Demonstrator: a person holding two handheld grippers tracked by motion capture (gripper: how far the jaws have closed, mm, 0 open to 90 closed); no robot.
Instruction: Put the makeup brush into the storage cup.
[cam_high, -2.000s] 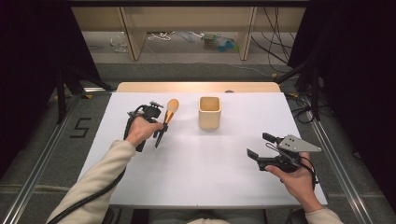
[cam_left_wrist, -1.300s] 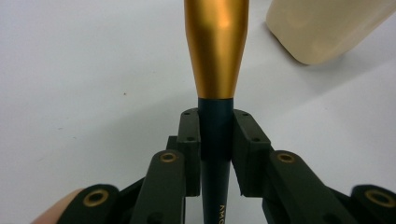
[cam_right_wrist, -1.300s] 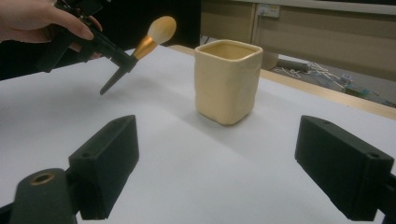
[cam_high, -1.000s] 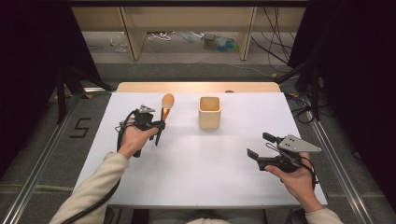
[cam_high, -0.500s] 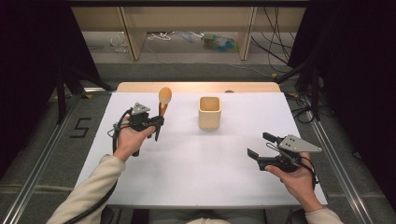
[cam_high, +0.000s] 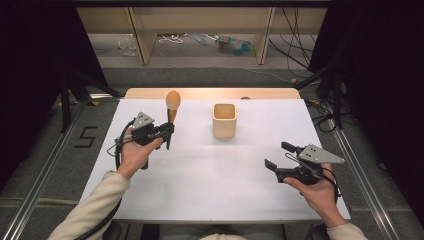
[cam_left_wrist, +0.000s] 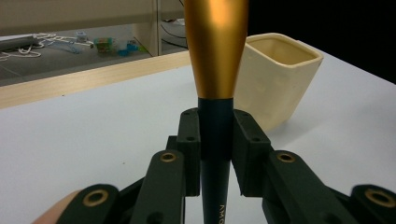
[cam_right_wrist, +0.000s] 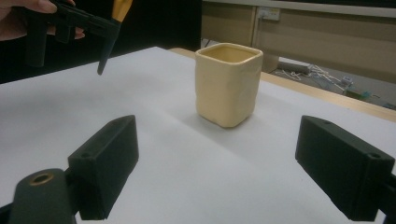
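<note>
Two tongs share the work here, and just one is loaded: the left tongs (cam_high: 167, 130) are pinching the dark lower shaft of a brush (cam_high: 171, 112) whose golden-brown bulbous handle (cam_left_wrist: 216, 42) rises straight up, its dark tip hanging in the air above the white desk (cam_high: 200, 180). Held upright like this, near the middle of its length, the brush looks ready to be carried across and lowered tip-first into the cream square cup (cam_high: 224, 120), which stands open-mouthed at about twelve o'clock on the desk; that is a judgement from the pose, not something seen. In the high view the cup lies at roughly three o'clock from the left tongs, near but clearly apart, with bare desk between. In the left gripper view the cup (cam_left_wrist: 278, 77) sits just behind and to the right of the clamped shaft. The right tongs (cam_high: 280, 159) are spread wide and carry nothing, resting low at about four o'clock on the desk, well apart from the cup; their jaws frame the cup (cam_right_wrist: 229, 84) in the right gripper view, perhaps waiting to steady it.
</note>
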